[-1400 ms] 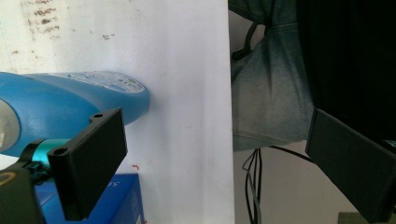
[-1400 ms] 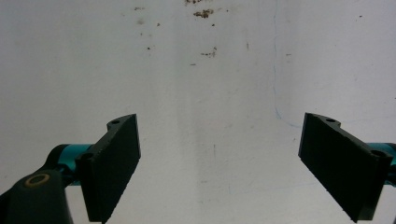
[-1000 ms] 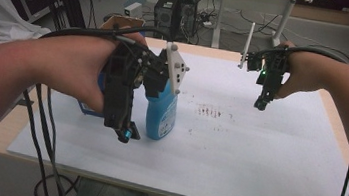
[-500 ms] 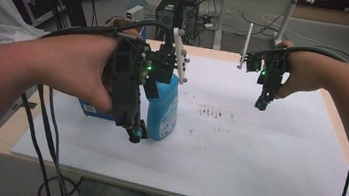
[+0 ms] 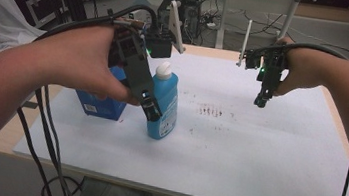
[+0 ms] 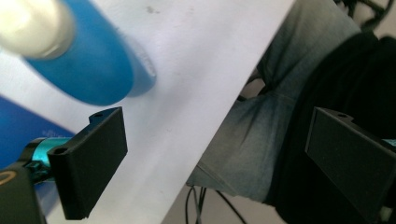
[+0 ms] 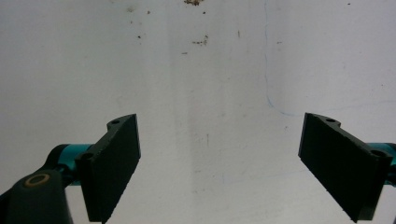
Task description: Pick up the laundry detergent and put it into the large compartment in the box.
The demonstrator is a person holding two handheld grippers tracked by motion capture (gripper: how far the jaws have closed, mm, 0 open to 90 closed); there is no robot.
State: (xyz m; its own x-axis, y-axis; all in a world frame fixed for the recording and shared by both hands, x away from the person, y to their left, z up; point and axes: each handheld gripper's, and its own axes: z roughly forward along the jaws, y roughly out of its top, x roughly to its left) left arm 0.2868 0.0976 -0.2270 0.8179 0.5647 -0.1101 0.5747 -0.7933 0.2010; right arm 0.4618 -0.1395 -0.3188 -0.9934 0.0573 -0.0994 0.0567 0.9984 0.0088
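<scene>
A blue bottle point(image 5: 166, 104) with a white cap point(image 5: 164, 69) stands upright on the white sheet point(image 5: 236, 156). My left gripper point(image 5: 150, 109) hangs in front of the bottle's left side, jaws pointing down and toward the person. In the left gripper view the left gripper point(image 6: 217, 140) is open with nothing between its jaws, and the bottle point(image 6: 93, 70) lies blurred beyond the left jaw. My right gripper point(image 5: 262, 97) hovers over the far right of the sheet. It is also open point(image 7: 219, 140) over bare sheet, holding nothing.
A blue box point(image 5: 96, 102) sits just left of the bottle. Brown specks point(image 5: 209, 111) mark the sheet's middle. The sheet's near edge point(image 6: 219, 126) runs under the left gripper, with the person's legs point(image 6: 261, 116) below it. Cables hang off the table's left side.
My left gripper has swung right and slightly up, uncovering the bottle's white cap. The bottle stays in place. The right gripper has barely moved.
</scene>
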